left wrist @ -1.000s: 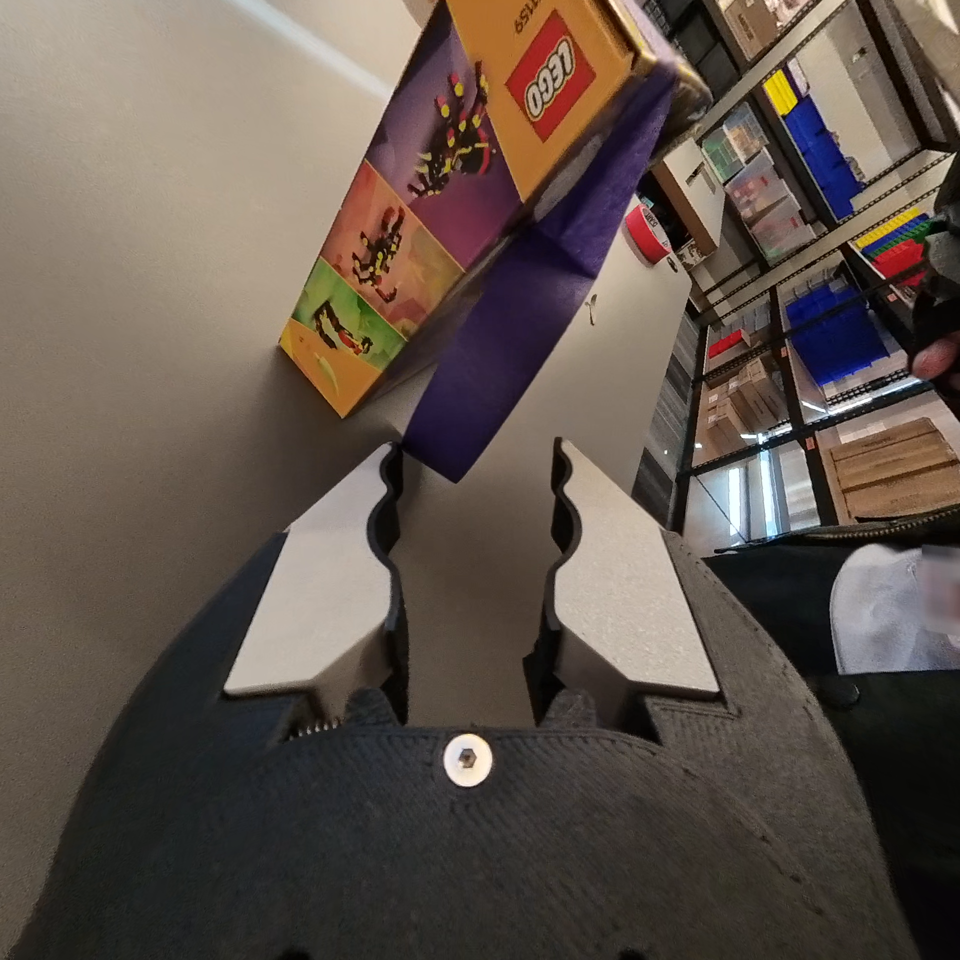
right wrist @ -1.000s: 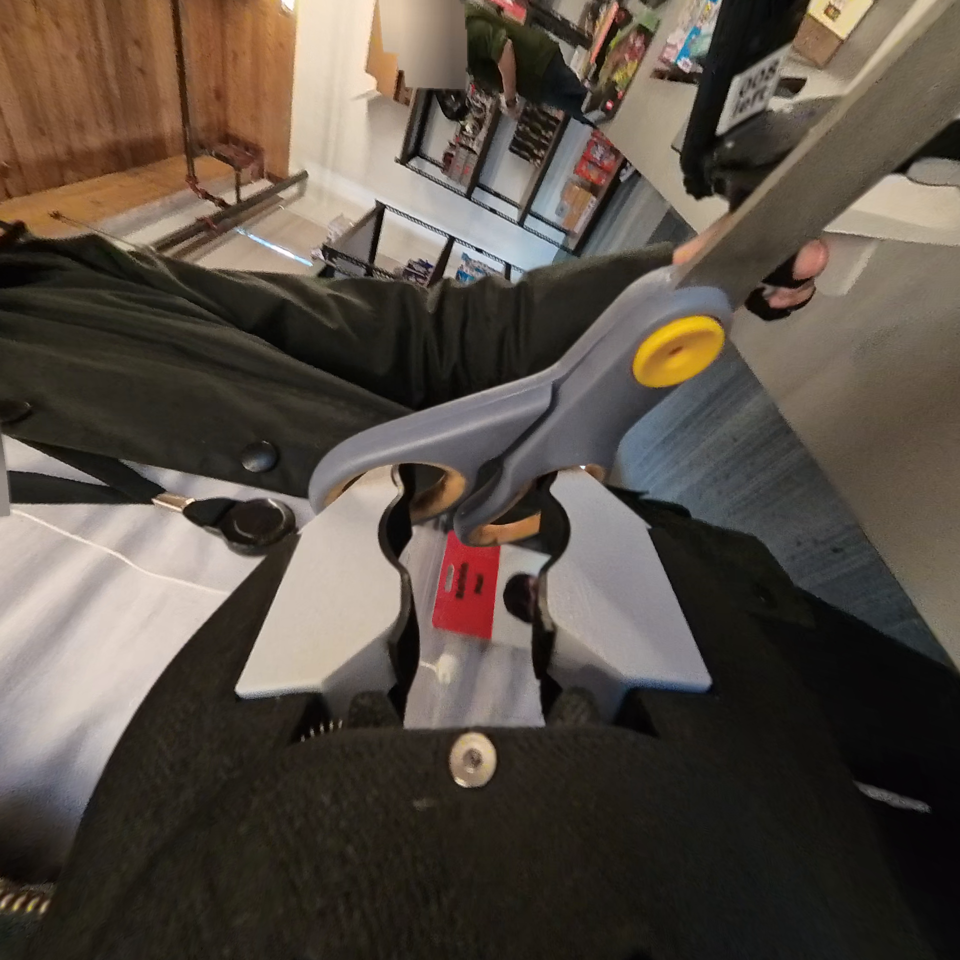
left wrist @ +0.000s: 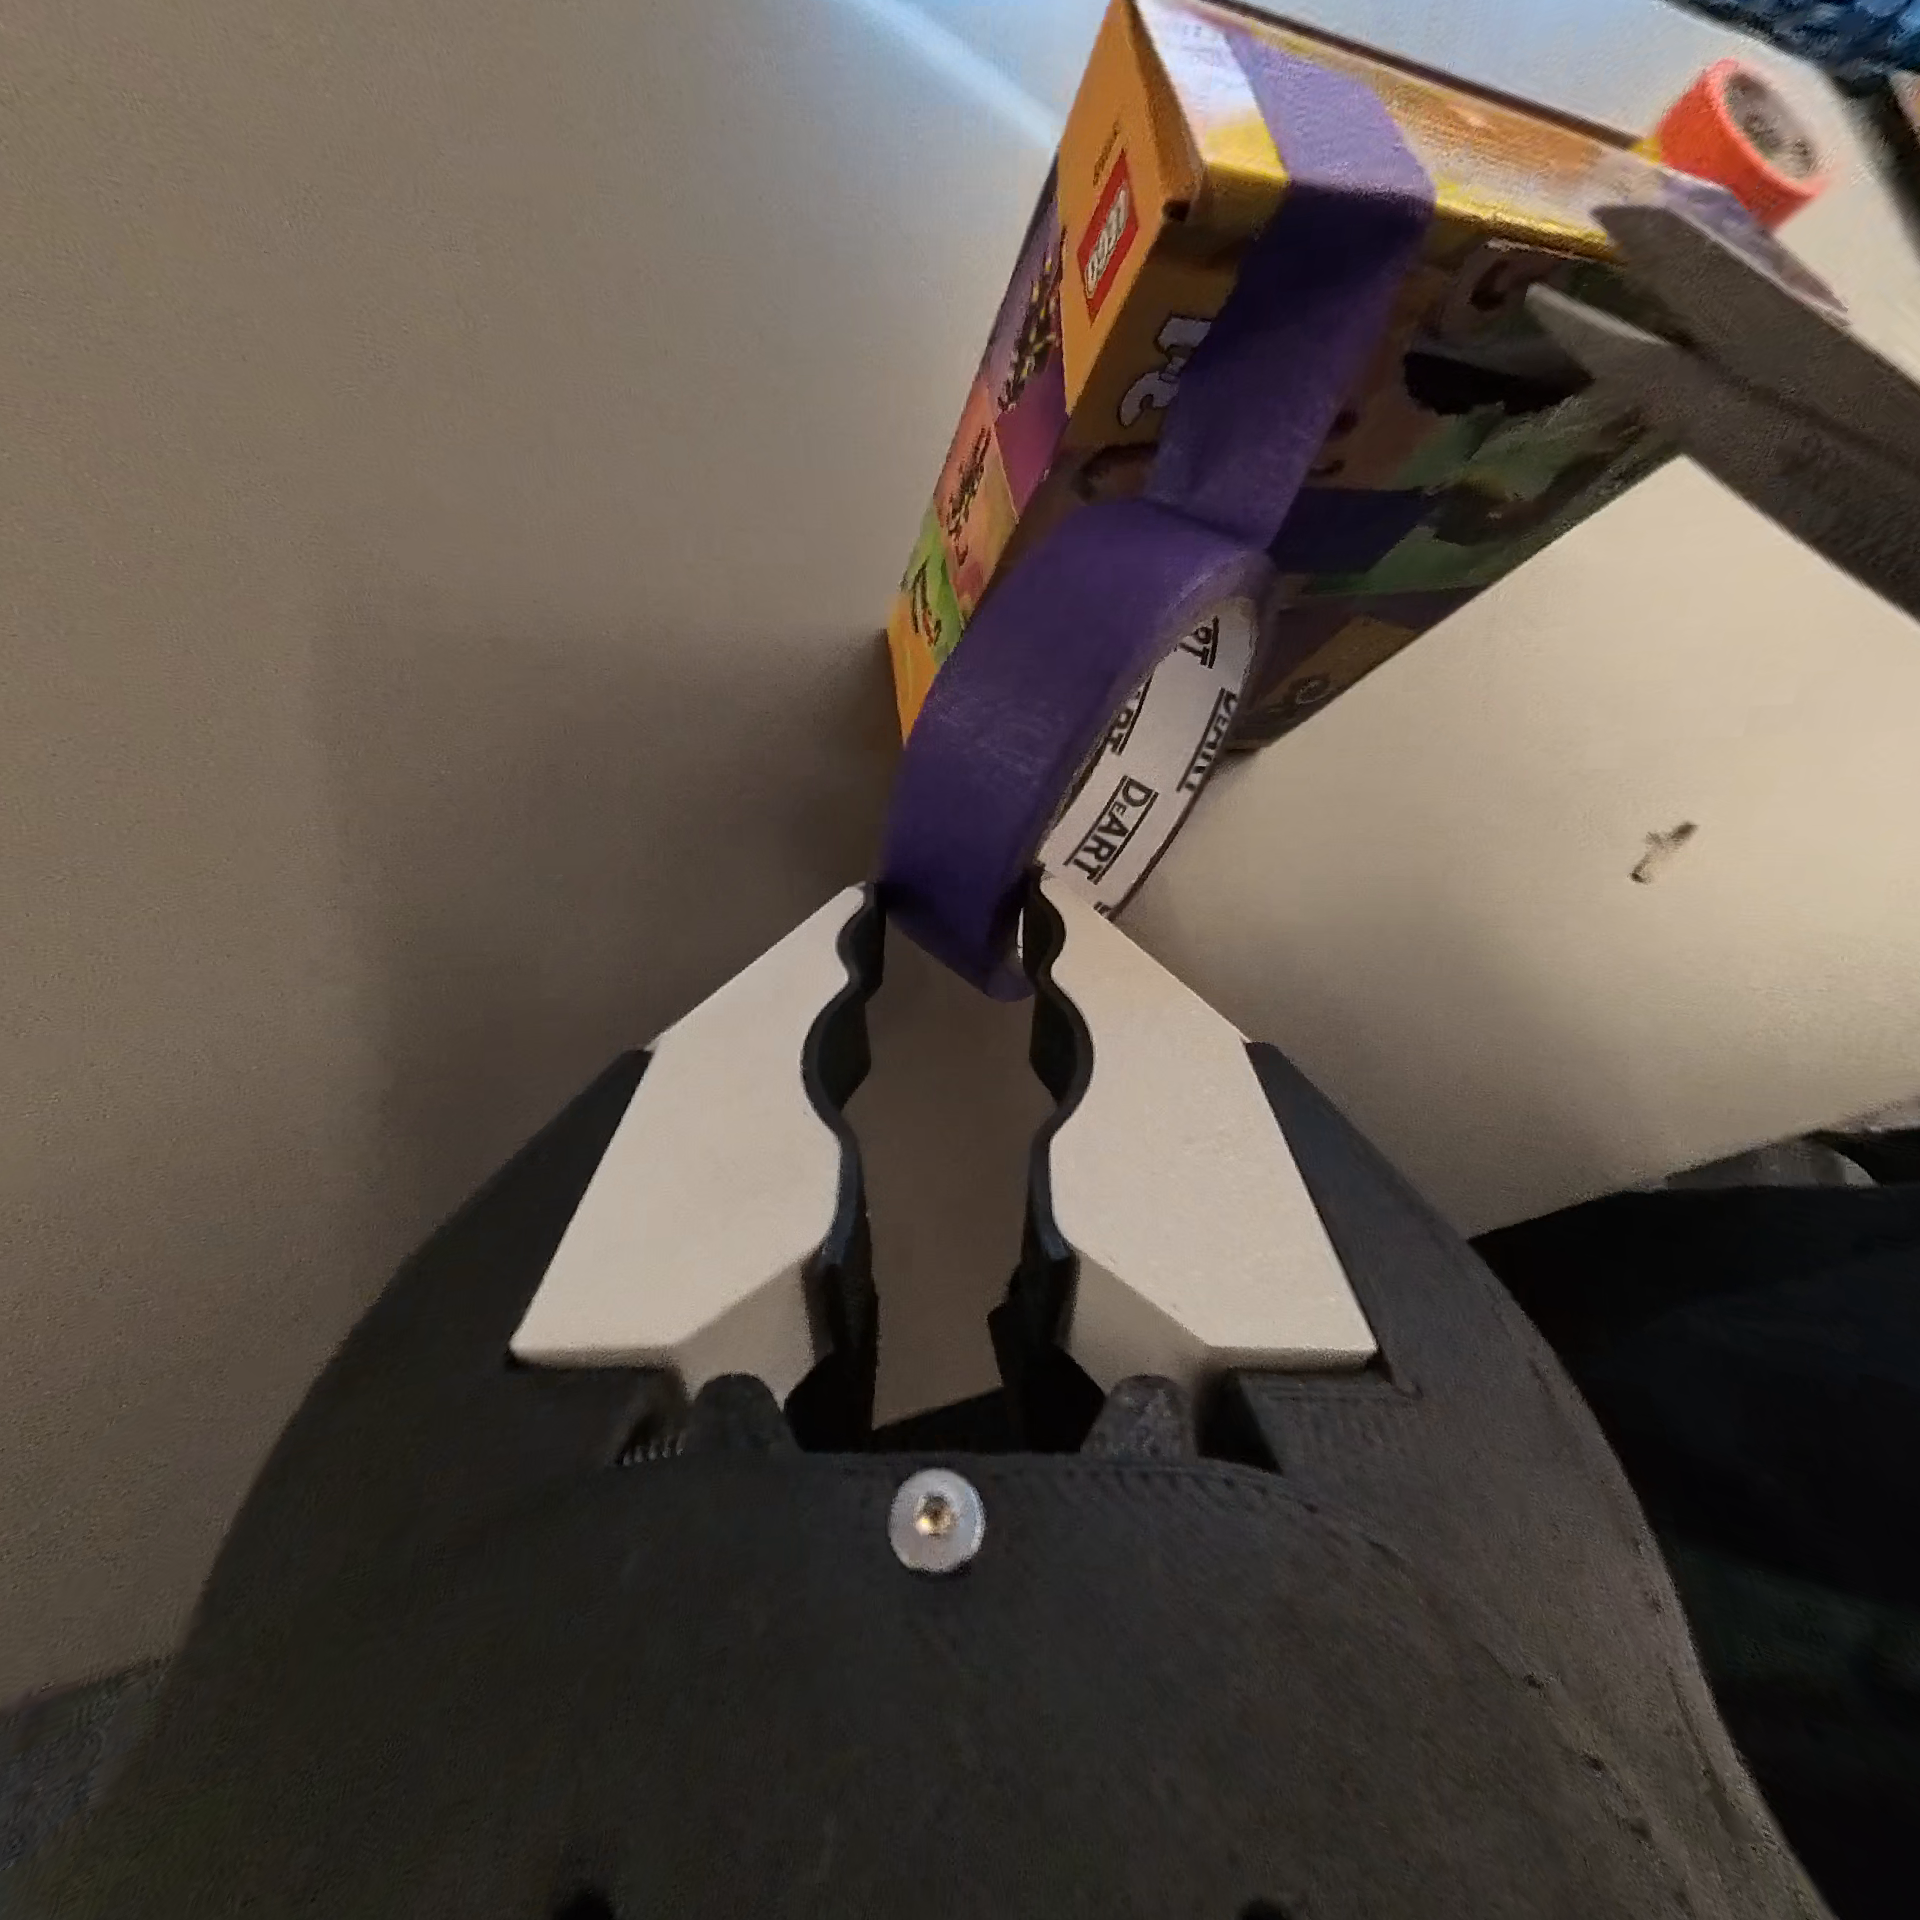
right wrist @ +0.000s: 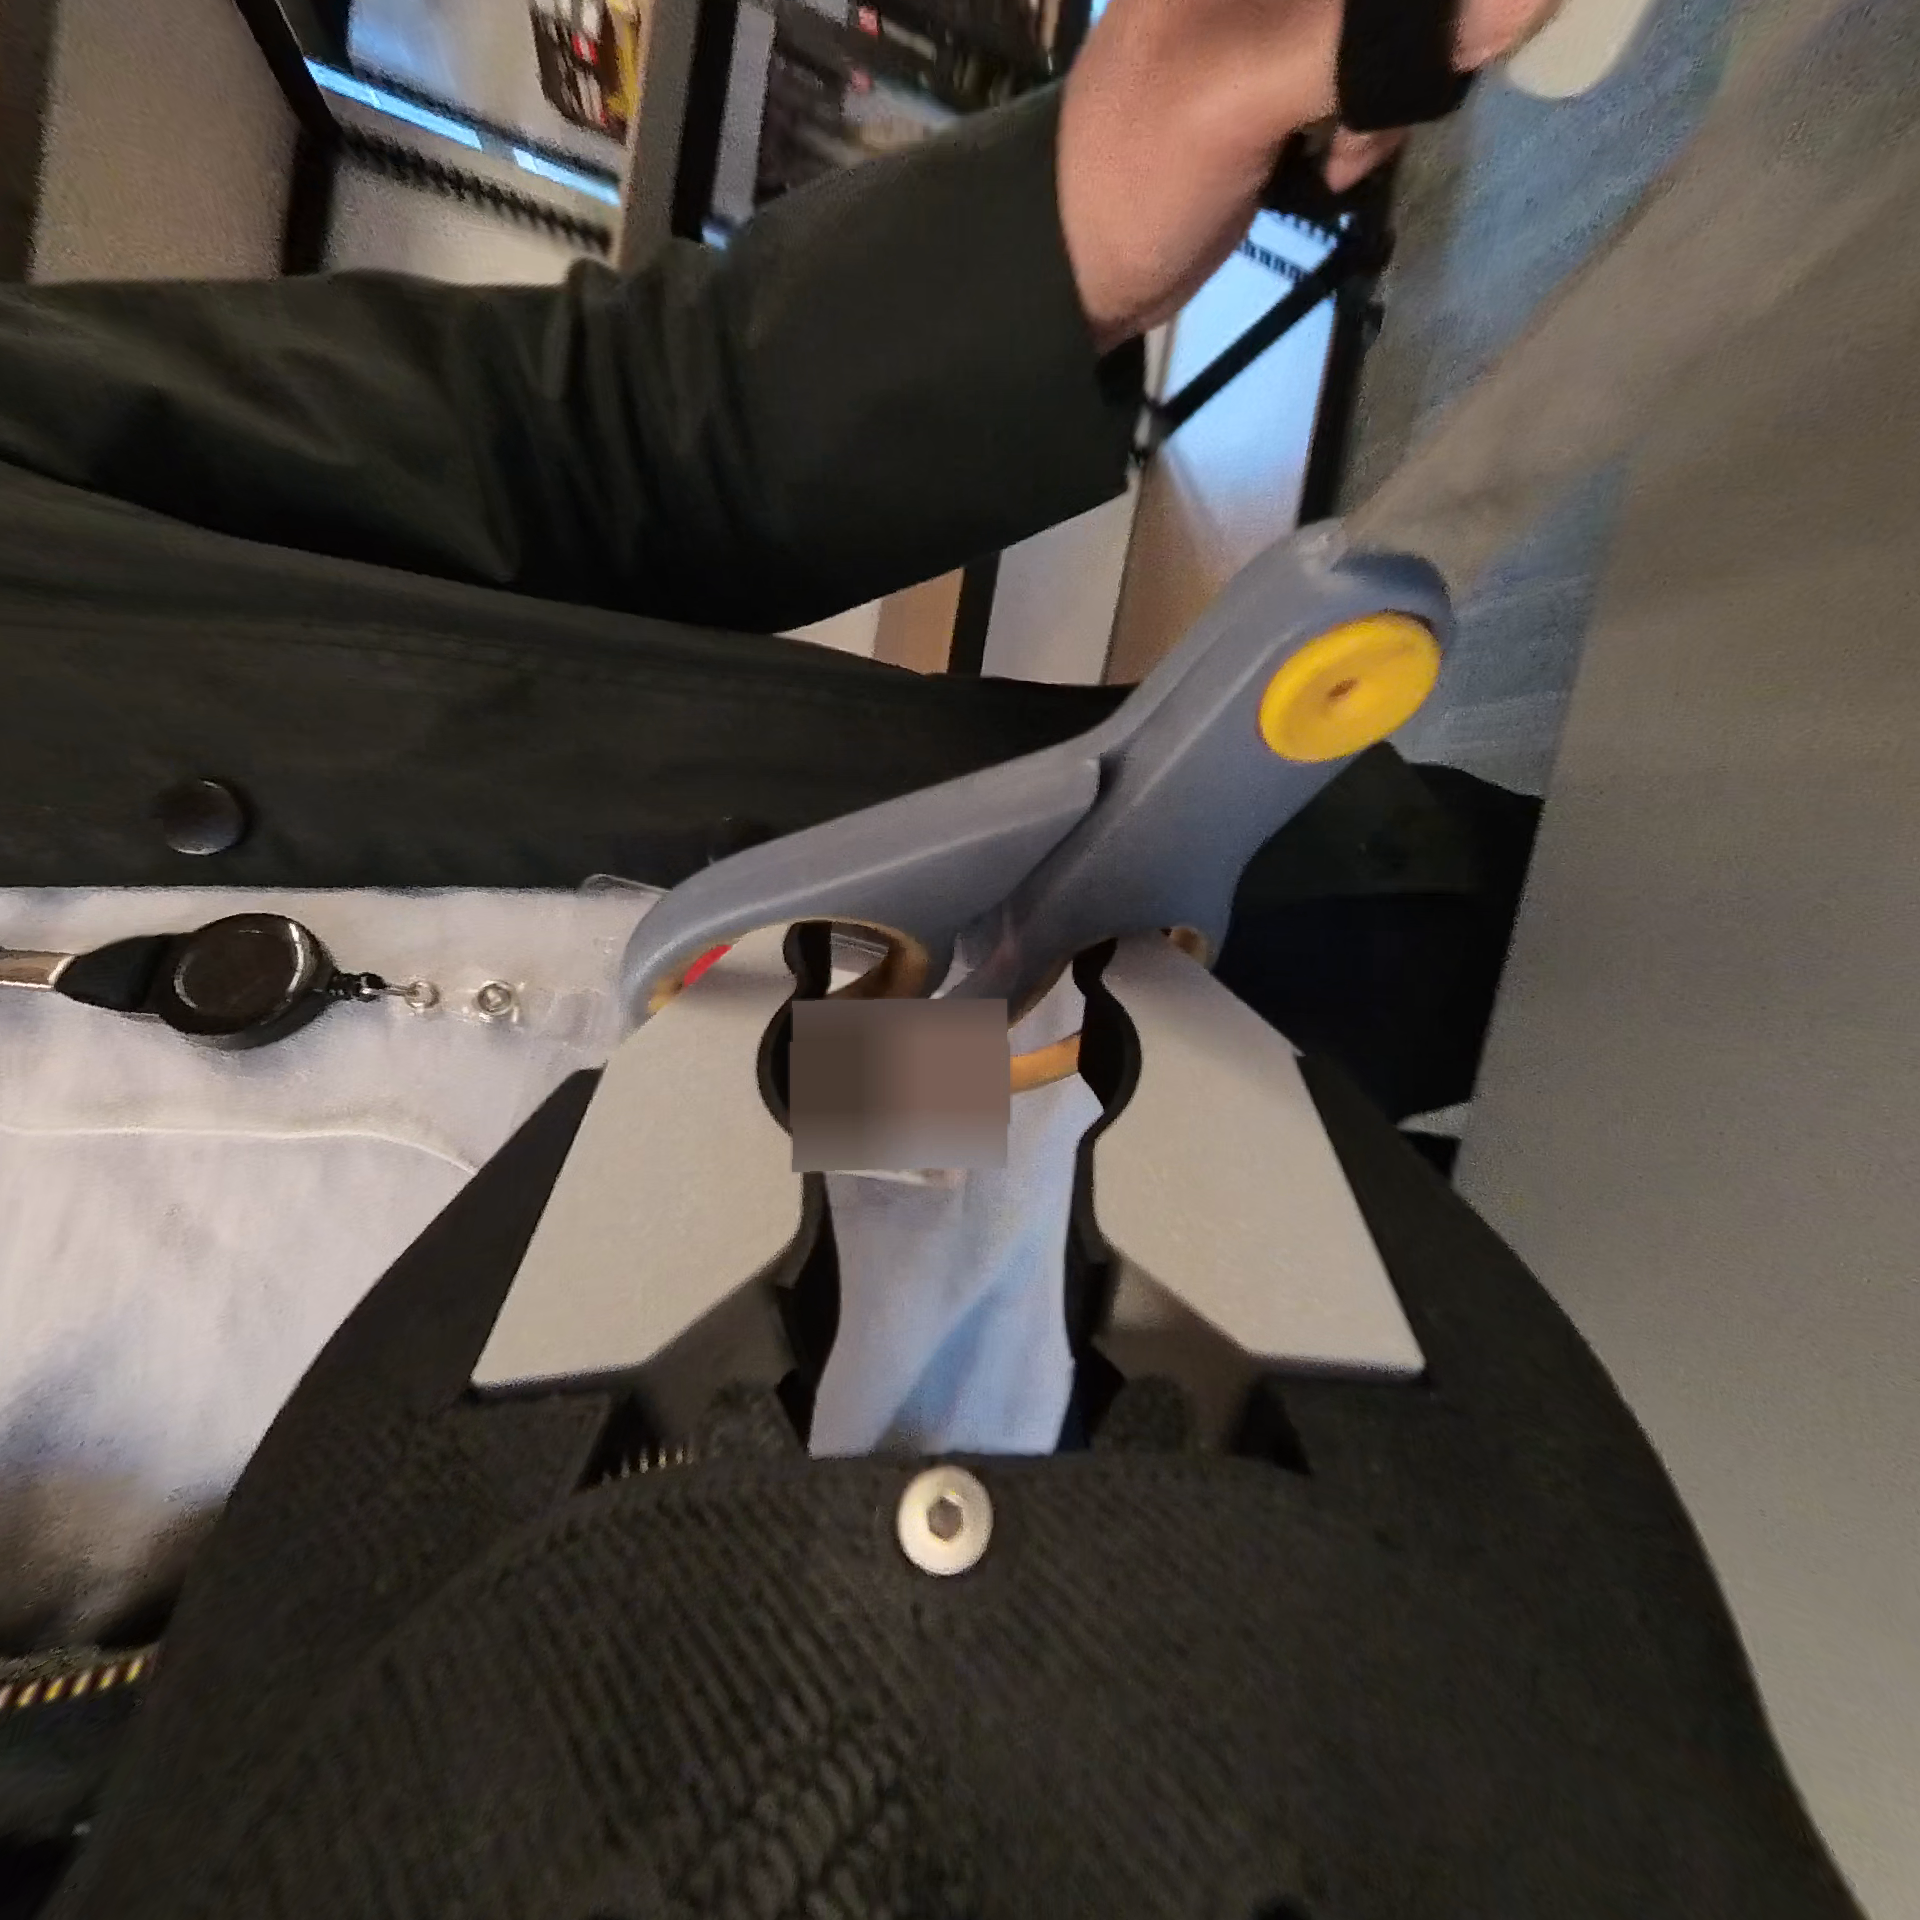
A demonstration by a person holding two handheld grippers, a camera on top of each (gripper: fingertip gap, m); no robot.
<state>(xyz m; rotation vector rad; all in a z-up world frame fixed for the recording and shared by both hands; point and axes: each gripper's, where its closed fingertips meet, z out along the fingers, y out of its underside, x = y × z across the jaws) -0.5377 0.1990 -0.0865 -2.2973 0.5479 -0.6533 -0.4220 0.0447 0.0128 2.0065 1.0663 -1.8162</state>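
Observation:
My left gripper (left wrist: 951, 914) is shut on the edge of a purple tape roll (left wrist: 1039, 707) with a white core. A strip of purple tape (left wrist: 1299, 343) runs from the roll up and over a colourful toy box (left wrist: 1039, 436) that stands tilted on the beige table (left wrist: 416, 623). A grey scissor blade (left wrist: 1766, 395) reaches in at the box's right corner. My right gripper (right wrist: 945, 966) is shut on the grey handles of the scissors (right wrist: 1039, 831), which have a yellow pivot (right wrist: 1345, 686). Their blade end is blurred in the right wrist view.
A red tape roll (left wrist: 1735, 145) sits behind the box. In the right wrist view a person's hand (right wrist: 1174, 156) and dark sleeve (right wrist: 623, 436) are close above the scissors. A black badge reel (right wrist: 239, 987) hangs on a white shirt. Shelving stands behind. Some 20 cm of space lies between my two pairs of fingers.
My left gripper was open near the loose purple strip; it now grips the tape roll closer to the box. The scissors have swung toward the box, and their blade now shows in the left wrist view.

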